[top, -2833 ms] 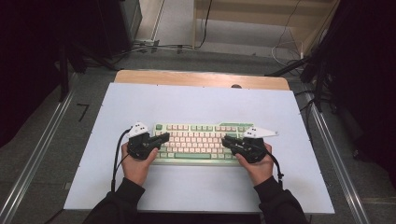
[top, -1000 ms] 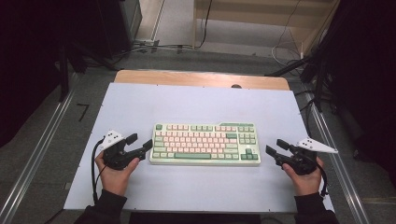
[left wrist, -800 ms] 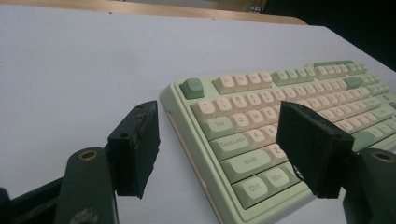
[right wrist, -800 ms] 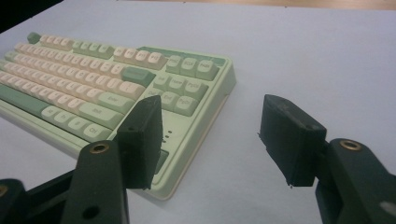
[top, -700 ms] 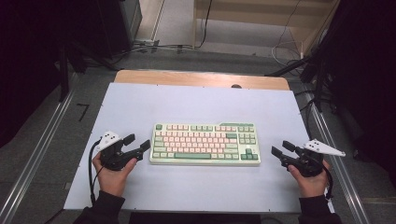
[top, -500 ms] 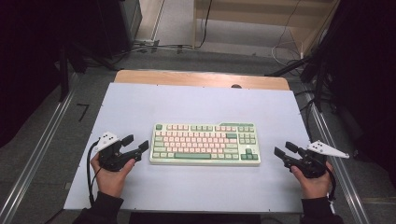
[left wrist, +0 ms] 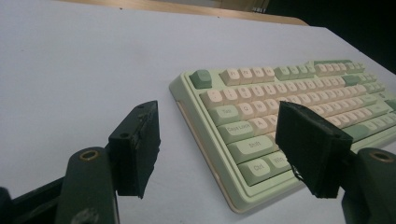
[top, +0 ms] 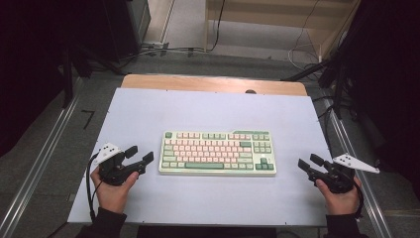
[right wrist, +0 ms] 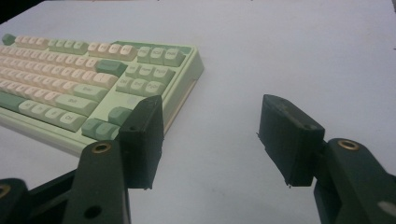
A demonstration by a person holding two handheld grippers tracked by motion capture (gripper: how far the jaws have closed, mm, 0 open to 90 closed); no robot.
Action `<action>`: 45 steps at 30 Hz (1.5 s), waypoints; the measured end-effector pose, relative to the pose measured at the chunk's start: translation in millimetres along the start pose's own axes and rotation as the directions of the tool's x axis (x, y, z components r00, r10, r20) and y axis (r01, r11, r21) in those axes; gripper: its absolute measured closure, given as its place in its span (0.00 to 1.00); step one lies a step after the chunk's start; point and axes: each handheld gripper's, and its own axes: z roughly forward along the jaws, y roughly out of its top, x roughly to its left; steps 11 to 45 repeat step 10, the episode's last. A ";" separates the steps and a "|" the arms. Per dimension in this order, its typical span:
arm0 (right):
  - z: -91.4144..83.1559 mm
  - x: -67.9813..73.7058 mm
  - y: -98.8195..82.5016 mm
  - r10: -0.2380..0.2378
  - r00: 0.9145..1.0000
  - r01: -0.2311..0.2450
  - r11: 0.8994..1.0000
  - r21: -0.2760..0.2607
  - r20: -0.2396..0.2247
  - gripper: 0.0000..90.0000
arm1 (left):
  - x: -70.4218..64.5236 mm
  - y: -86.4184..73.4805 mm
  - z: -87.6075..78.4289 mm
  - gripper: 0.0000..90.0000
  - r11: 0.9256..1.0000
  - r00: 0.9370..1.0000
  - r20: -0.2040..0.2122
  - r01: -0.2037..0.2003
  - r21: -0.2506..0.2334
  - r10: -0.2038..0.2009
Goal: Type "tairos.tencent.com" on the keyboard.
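Both tongs have drawn back from the keyboard [top: 218, 152]: left tongs [top: 139, 155] just beside its left end, right tongs [top: 309, 163] off its right end. Each stands apart, holding nothing. The keyboard looks placed and released.

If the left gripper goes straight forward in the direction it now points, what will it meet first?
Most likely the keyboard. The left gripper is open and aimed at the keyboard's left end; in the left gripper view that left edge lies between the jaws, with bare table before it. Depth is uncertain.
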 end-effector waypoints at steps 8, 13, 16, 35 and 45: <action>-6.4 -2.9 -3.7 0.006 1.000 -0.006 1.000 0.001 0.021 0.41 | 0.3 -3.2 -4.2 0.35 1.000 1.000 0.011 0.005 0.011 -0.005; -7.5 -2.5 -3.5 0.009 1.000 -0.009 1.000 -0.003 0.022 0.40 | 1.5 -3.7 -4.9 0.35 1.000 1.000 0.016 0.016 0.011 -0.016; -7.5 -2.5 -3.5 0.009 1.000 -0.009 1.000 -0.003 0.022 0.40 | 1.5 -3.7 -4.9 0.35 1.000 1.000 0.016 0.016 0.011 -0.016; -7.5 -2.5 -3.5 0.009 1.000 -0.009 1.000 -0.003 0.022 0.40 | 1.5 -3.7 -4.9 0.35 1.000 1.000 0.016 0.016 0.011 -0.016; -7.5 -2.5 -3.5 0.009 1.000 -0.009 1.000 -0.003 0.022 0.40 | 1.5 -3.7 -4.9 0.35 1.000 1.000 0.016 0.016 0.011 -0.016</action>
